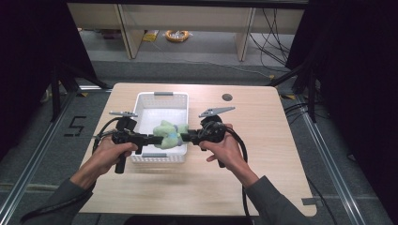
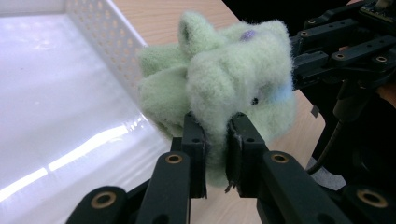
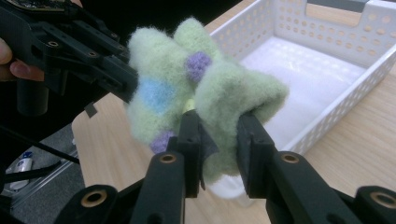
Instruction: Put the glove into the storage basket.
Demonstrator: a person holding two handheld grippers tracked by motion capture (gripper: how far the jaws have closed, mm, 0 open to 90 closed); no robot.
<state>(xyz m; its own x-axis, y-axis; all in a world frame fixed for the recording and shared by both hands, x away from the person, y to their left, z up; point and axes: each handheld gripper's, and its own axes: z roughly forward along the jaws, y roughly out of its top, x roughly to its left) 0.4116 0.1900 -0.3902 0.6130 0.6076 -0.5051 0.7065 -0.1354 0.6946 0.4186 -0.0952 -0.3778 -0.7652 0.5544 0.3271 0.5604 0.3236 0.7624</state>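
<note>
Centre frame: left gripper [image 1: 152, 139] and right gripper [image 1: 186, 137] each pinch the green plush [image 1: 168, 135] from opposite sides, over the white basket [image 1: 162, 96].

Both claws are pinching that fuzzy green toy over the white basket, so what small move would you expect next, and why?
Probably a short lowering of the green plush toy into the white basket. The left claw and the right claw each pinch a fold of it, holding it in the air over the basket's near rim, and the basket's inside looks bare, so it seems ready to receive the toy.
</note>
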